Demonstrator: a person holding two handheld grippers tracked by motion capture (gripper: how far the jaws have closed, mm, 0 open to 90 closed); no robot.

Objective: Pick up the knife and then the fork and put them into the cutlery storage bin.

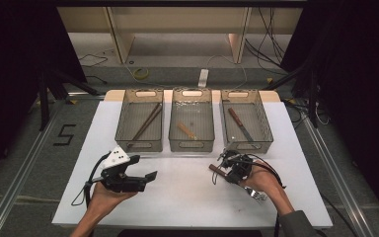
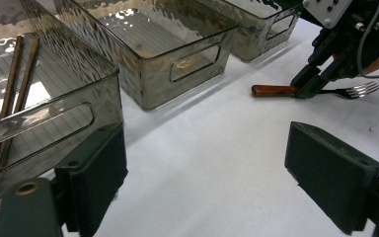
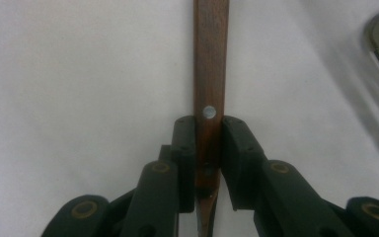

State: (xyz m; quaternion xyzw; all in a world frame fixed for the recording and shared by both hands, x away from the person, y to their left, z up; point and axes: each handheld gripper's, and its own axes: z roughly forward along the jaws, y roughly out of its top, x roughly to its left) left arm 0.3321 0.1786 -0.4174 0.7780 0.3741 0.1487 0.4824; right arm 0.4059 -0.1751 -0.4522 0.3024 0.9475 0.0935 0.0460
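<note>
The smooth brown wooden handle of a fork [image 3: 208,74] is clamped between the black jaws of the right gripper [image 3: 208,133], low on the white counter [image 1: 187,197]. The metal tines are seen behind it. The left gripper [image 2: 202,168] is held wide open, with nothing in it, near three ribbed, translucent grey bins [image 1: 191,143].

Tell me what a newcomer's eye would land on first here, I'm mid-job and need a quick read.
First, the right gripper, its fingers shut on the wooden handle of a fork lying on the white table, near the right-hand bin. Next, the three clear bins in a row at the far side: chopsticks in the left one, a knife in the right one. The left gripper hovers open at the near left, holding nothing.
</note>
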